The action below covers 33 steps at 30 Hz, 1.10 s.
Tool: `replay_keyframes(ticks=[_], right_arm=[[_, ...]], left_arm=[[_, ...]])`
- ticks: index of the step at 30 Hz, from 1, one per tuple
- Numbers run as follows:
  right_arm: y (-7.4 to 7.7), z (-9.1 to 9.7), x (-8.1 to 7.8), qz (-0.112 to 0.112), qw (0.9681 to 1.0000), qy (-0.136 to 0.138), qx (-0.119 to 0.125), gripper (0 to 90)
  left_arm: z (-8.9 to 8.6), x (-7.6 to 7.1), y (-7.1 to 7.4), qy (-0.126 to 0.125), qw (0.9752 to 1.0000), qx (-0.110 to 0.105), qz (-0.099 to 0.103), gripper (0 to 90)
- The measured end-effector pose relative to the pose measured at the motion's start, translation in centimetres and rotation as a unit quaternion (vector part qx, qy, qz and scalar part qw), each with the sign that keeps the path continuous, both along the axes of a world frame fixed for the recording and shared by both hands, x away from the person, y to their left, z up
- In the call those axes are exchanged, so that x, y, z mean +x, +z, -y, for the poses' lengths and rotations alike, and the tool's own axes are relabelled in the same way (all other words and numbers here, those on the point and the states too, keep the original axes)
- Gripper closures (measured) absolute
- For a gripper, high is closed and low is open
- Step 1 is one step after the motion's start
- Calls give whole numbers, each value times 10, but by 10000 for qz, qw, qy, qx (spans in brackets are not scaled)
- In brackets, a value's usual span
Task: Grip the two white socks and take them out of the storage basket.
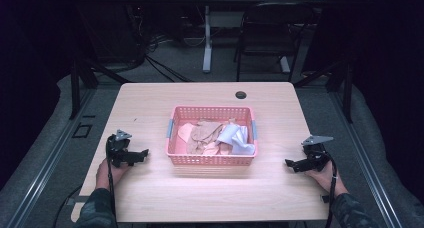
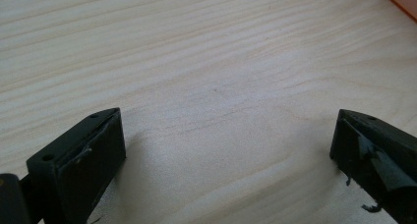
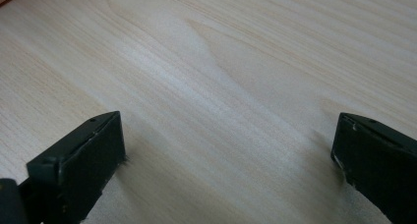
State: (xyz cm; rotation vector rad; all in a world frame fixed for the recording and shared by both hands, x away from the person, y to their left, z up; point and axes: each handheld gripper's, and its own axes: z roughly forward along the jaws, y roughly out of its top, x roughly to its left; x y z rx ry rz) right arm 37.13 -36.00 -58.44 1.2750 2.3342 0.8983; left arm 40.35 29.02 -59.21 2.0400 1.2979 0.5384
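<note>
Both my tongs rest on the tabletop, one on each side of the basket.

My left tongs [image 1: 142, 153] sit left of the pink basket [image 1: 212, 160], well apart from it, with the jaws spread wide and only bare wood between them, as the left gripper view shows. My right tongs [image 1: 291, 164] sit right of the basket, also apart from it, jaws equally wide and holding nothing. Both point inward toward the basket. The basket stands at the middle of the tabletop [image 1: 150, 103], and inside it lies a heap of cloths [image 1: 207, 135] in tan and peach, with a white cloth [image 1: 236, 138] at the right end. A corner of the basket's rim shows at the upper right edge of the left gripper view.
</note>
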Motion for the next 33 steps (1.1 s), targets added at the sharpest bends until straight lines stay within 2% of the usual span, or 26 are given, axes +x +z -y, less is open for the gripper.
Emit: replay_keyframes(ticks=[16, 21, 24, 28, 31, 33], right_arm=[[-1, 0, 0, 23, 10000, -2, 33, 0], [-1, -2, 0, 77, 9998, -152, 60, 0], [1, -2, 1, -31, 9999, -121, -24, 0], [9, -5, 8, -506, 9979, -106, -385, 4], [15, -7, 12, -695, 9968, -210, -329, 0], [17, -7, 13, -728, 9968, -188, -281, 2]], left_arm=[[0, 0, 0, 10, 10000, -3, -9, 1], [0, 0, 0, 0, 10000, 1, -2, 1], [0, 0, 0, 0, 10000, 1, 0, 1], [0, 0, 0, 5, 10000, 1, -3, 1], [0, 0, 0, 14, 10000, 0, -7, 1], [0, 0, 0, 12, 10000, 0, -9, 1]])
